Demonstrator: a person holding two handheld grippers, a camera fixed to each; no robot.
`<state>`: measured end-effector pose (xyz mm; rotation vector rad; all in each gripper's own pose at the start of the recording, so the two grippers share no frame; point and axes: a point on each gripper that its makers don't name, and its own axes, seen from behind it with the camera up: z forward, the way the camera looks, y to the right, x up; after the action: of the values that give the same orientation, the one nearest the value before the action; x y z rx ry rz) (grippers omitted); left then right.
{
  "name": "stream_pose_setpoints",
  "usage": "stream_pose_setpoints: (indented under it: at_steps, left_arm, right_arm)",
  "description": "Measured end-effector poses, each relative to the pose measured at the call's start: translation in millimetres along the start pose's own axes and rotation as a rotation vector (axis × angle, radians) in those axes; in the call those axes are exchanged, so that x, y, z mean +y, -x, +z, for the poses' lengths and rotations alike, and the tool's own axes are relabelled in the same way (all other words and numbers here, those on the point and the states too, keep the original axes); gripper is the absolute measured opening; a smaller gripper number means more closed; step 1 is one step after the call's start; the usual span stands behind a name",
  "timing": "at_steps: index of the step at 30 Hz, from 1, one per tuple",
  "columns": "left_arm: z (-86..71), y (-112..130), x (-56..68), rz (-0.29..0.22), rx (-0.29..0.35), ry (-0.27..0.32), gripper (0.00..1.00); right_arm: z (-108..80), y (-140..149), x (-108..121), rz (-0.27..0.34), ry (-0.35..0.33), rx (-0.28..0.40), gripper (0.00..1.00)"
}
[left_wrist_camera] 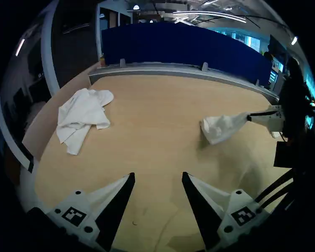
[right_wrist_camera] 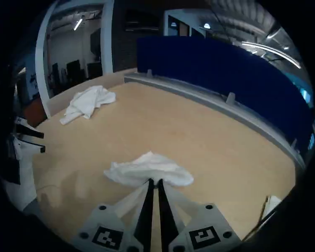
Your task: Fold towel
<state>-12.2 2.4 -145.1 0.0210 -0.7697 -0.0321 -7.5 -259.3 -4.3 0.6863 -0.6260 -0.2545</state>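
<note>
Towel [right_wrist_camera: 149,170] pinched in right tool [right_wrist_camera: 154,181]; crumpled cloth [right_wrist_camera: 88,103] well apart on table [right_wrist_camera: 208,138].

There are two white towels. A crumpled towel [left_wrist_camera: 84,117] lies on the one wooden table [left_wrist_camera: 166,96], near the left end of the blue partition [left_wrist_camera: 178,44] as the left gripper view shows it. A second towel [right_wrist_camera: 149,170] sits farther out from the partition, pinched at the tips of the right gripper [right_wrist_camera: 154,181]. There are two grippers, that one and the left gripper [left_wrist_camera: 157,174]. Each has two fingers [right_wrist_camera: 147,201], and each finger carries one black-and-white square marker [left_wrist_camera: 74,214], making two per gripper. The single partition stands on three grey brackets [left_wrist_camera: 204,66].
</note>
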Motion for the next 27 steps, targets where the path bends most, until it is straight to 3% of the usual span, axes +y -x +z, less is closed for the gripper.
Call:
stream_pose_setpoints:
  at_steps: [5,11,27]
  left_arm:
    - [-3.3,-9,4.8,0.008,0.016,0.006,0.83]
    - [-6.2,-17,10.8,0.013,0.034,0.014,0.83]
    - [-9.9,-28,28.3,0.029,0.05,0.041,0.83]
  right_arm:
    - [-18.5,-45,7,-0.019,0.002,0.077,0.08]
    - [-40.7,-73,20,-0.015,0.016,0.129,0.07]
    - [-90.8,-69,87,0.04,0.094,0.137,0.07]
